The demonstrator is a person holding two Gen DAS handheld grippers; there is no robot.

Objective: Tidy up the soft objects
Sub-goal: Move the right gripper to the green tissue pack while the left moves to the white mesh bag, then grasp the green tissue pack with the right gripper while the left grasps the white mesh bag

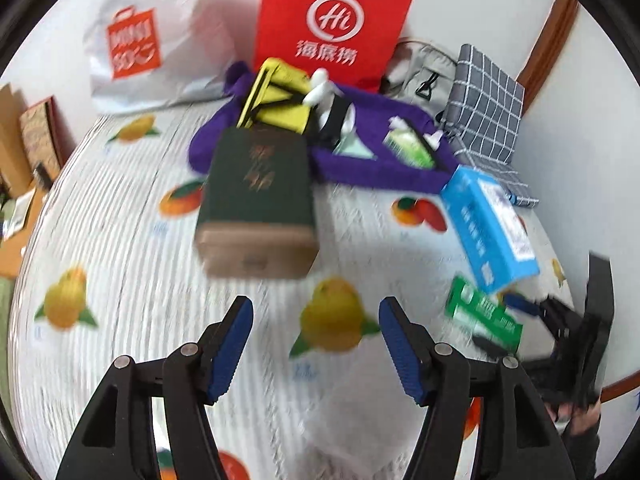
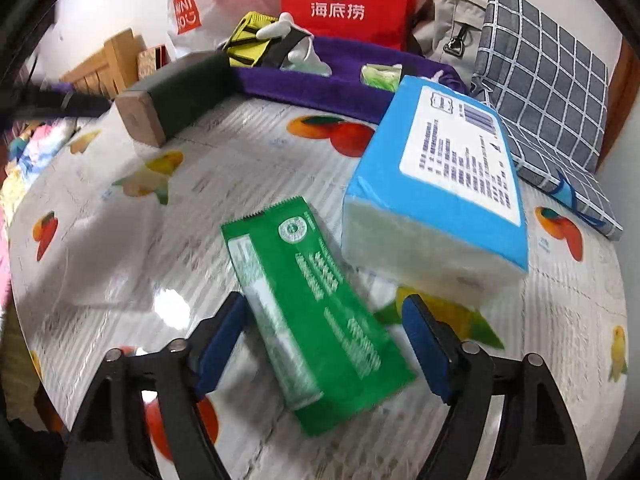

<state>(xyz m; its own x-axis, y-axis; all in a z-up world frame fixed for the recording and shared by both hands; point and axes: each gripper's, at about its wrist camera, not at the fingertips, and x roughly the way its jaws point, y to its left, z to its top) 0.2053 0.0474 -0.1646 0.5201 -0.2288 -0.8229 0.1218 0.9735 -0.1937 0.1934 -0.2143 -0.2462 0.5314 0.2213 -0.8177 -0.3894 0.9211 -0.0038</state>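
In the right wrist view a flat green packet (image 2: 316,312) lies on the fruit-print bedsheet (image 2: 120,280), between the fingers of my right gripper (image 2: 324,302). The jaws stand open on either side of it. A blue tissue pack (image 2: 440,200) rests just beyond, to the right. My left gripper (image 1: 316,312) is open over bare sheet with nothing between its fingers. Ahead of it lies a dark green box with a brown base (image 1: 256,200). The same view shows the right gripper (image 1: 516,320) at the green packet (image 1: 484,316), beside the tissue pack (image 1: 492,224).
A purple fabric organizer (image 1: 360,168) at the back holds a yellow-black item (image 1: 276,100), white soft pieces and green packs. Behind it stand a red bag (image 1: 332,20) and a white shopping bag (image 1: 152,40). A grey checked pouch (image 1: 488,112) lies at the right, wooden furniture (image 1: 16,152) at the left.
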